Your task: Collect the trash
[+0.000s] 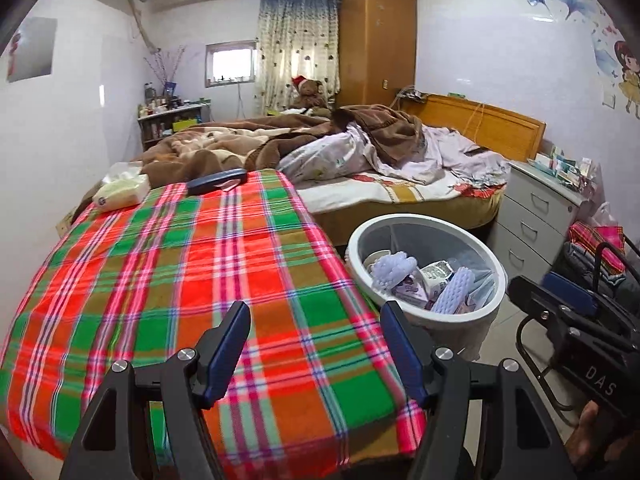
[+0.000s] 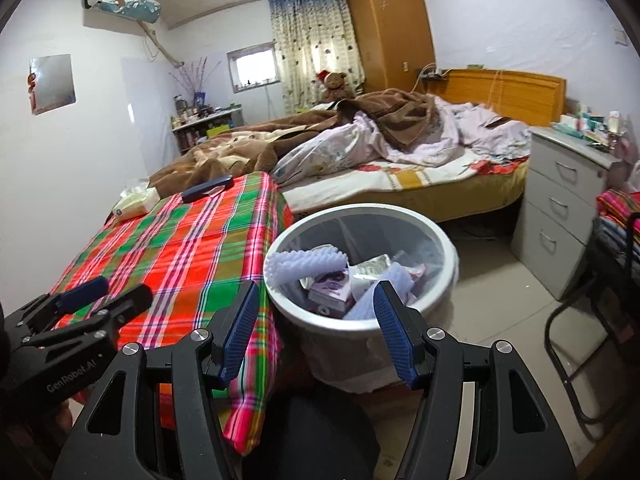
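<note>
Plaid cloth (image 1: 180, 280) lay bare below my wide-open, empty left gripper (image 1: 316, 352) and right gripper (image 2: 314, 332), so I judged checking the bin (image 2: 448, 280) at centre frame wisest.

Your left hand-held gripper (image 1: 314, 350) points forward with its jaws spread wide and nothing between the blue pads (image 1: 226, 354). Your right hand-held gripper (image 2: 314, 328) is posed the same way, jaws wide apart and empty, its ribbed blue pads (image 2: 240, 328) facing each other. The two run side by side, roughly parallel, each showing at the edge of the other's view. A bit of your right hand (image 1: 592, 436) shows behind its gripper body.
</note>
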